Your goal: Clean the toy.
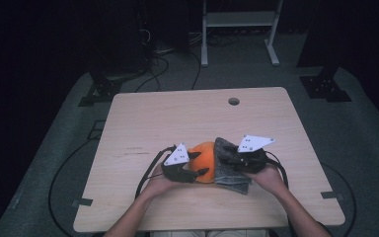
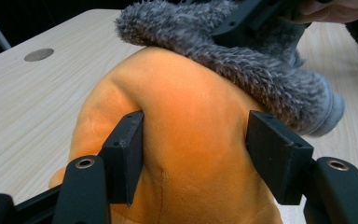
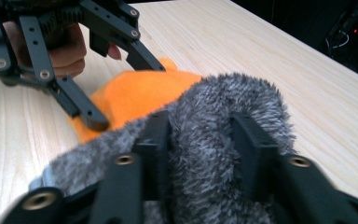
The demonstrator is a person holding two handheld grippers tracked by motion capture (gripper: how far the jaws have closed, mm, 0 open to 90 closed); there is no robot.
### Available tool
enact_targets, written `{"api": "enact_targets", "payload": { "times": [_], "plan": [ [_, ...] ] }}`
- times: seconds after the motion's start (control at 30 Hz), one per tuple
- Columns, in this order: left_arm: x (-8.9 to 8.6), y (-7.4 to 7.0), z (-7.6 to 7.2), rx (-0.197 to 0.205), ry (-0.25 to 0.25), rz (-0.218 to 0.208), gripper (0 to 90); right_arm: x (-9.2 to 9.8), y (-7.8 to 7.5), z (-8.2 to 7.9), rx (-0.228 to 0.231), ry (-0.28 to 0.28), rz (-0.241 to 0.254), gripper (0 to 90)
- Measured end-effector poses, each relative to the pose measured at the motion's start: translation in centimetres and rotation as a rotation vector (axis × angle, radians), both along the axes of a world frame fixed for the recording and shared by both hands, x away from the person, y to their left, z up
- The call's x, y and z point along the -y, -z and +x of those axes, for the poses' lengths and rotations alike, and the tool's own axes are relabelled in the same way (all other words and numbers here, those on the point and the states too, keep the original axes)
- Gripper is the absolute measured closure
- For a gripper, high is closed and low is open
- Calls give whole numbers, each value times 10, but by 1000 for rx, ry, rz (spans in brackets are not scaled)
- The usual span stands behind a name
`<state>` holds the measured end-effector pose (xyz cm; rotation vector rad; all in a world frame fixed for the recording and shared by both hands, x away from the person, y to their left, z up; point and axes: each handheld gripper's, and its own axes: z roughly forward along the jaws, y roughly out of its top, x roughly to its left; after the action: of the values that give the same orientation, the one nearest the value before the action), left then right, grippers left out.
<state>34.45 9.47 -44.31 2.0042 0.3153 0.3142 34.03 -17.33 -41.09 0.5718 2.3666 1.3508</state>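
An orange plush toy (image 1: 205,149) (image 2: 186,107) (image 3: 135,93) lies near the front of the wooden table (image 1: 177,118). A grey fuzzy cloth (image 1: 227,173) (image 2: 242,60) (image 3: 242,93) drapes over its right side. My left gripper (image 1: 201,163) (image 2: 196,154) (image 3: 126,93) comes in from the left, and both its pads press into the orange plush. From the right, my right gripper (image 1: 229,160) (image 3: 200,140) is shut on a thick fold of the grey cloth, its pads sunk in the fuzz. The toy's far side is hidden under the cloth.
A round hole (image 1: 234,101) (image 2: 38,54) sits in the table near its far edge. A white metal frame (image 1: 239,29) stands on the floor beyond the table. Cables (image 1: 163,59) run across the dark floor at the far left.
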Motion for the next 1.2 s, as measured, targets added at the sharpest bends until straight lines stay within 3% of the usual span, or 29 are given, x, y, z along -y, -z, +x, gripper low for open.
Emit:
{"api": "enact_targets", "payload": {
  "times": [0.07, 0.17, 0.43, 0.6, 0.7, 0.77, 0.87, 0.97, 1.07, 1.2],
  "plan": [
    [-2, 1, 2, -9, 1, -3, 385, -3, 2, -2, 19, 8, -21, 751],
    [-4, 1, 5, -32, -9, -19, 386, 0, 5, -4, 21, 16, -31, 790],
    [-4, 1, 9, -43, -20, -40, 370, 15, 13, -8, -12, 40, -31, 801],
    [-6, 1, 13, -66, -49, -71, 335, 30, 23, -12, -62, 59, -90, 802],
    [-6, 1, 14, -63, -39, -63, 362, 35, 31, -14, -96, 56, -141, 802],
    [-5, 2, 15, -71, -28, -65, 382, 39, 29, -19, -105, 40, -107, 803],
    [-3, 3, 16, -67, -10, -63, 399, 31, 13, -30, -45, -4, -31, 804],
    [3, 1, 11, -38, 15, -40, 405, 11, 0, -33, 7, -43, -6, 805],
    [6, 0, 6, -1, 30, -9, 405, -6, 1, -28, 31, -47, -66, 808],
    [1, 1, 10, -31, 36, -29, 410, 0, 10, -26, 16, -19, -73, 812]
  ]
}}
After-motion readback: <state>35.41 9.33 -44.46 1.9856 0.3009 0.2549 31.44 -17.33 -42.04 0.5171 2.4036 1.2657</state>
